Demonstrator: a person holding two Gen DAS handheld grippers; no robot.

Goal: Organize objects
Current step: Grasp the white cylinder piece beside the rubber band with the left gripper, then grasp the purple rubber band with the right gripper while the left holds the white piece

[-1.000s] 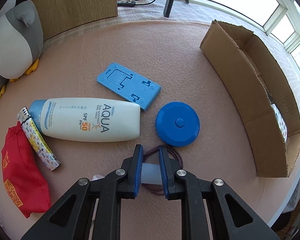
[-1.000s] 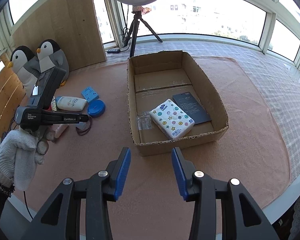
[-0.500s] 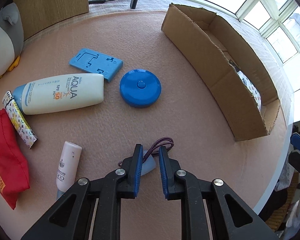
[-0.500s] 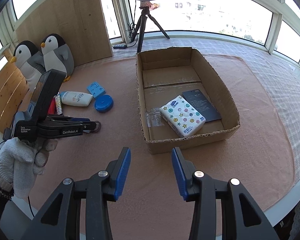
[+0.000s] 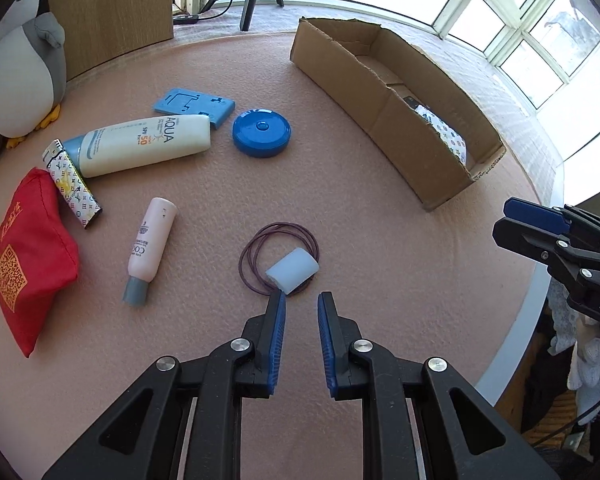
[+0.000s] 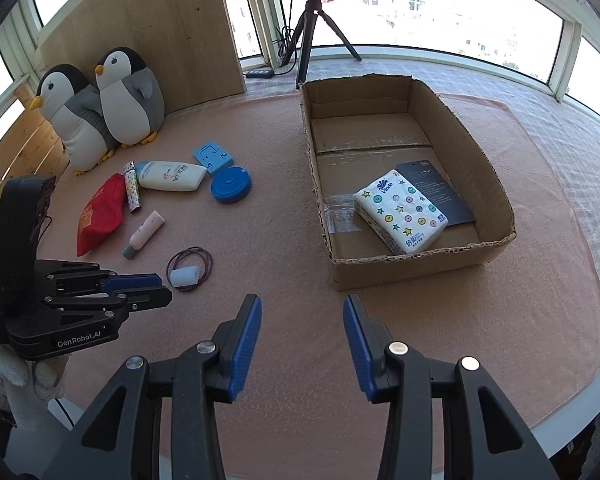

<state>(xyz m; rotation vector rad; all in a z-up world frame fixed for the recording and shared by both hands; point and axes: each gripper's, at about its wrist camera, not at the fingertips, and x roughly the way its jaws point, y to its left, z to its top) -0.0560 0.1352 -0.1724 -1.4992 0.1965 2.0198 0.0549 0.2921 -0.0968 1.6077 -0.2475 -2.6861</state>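
A pale white block [image 5: 292, 271] lies on purple hair ties [image 5: 278, 257] on the pink mat, just ahead of my left gripper [image 5: 302, 300], which is open and empty. The block also shows in the right wrist view [image 6: 184, 276]. My right gripper [image 6: 302, 306] is open and empty, above the mat near the front. A cardboard box [image 6: 496, 184] holds a tissue pack [image 6: 400, 210] and a dark booklet [image 6: 436, 190]. A pink tube [image 5: 150, 246], sunscreen bottle [image 5: 140, 150], blue round case [image 5: 261, 133], blue stand [image 5: 194, 105], patterned stick [image 5: 74, 184] and red pouch [image 5: 28, 264] lie at left.
Two penguin plush toys [image 6: 100, 108] and a wooden board [image 6: 152, 32] stand at the back left. A tripod [image 6: 320, 28] stands behind the box. The table's white rim [image 6: 572, 396] runs close at the front right.
My left gripper has opened and let go of the white block, which now lies on the hair ties. The gripper has pulled back and up. The right gripper stayed open.
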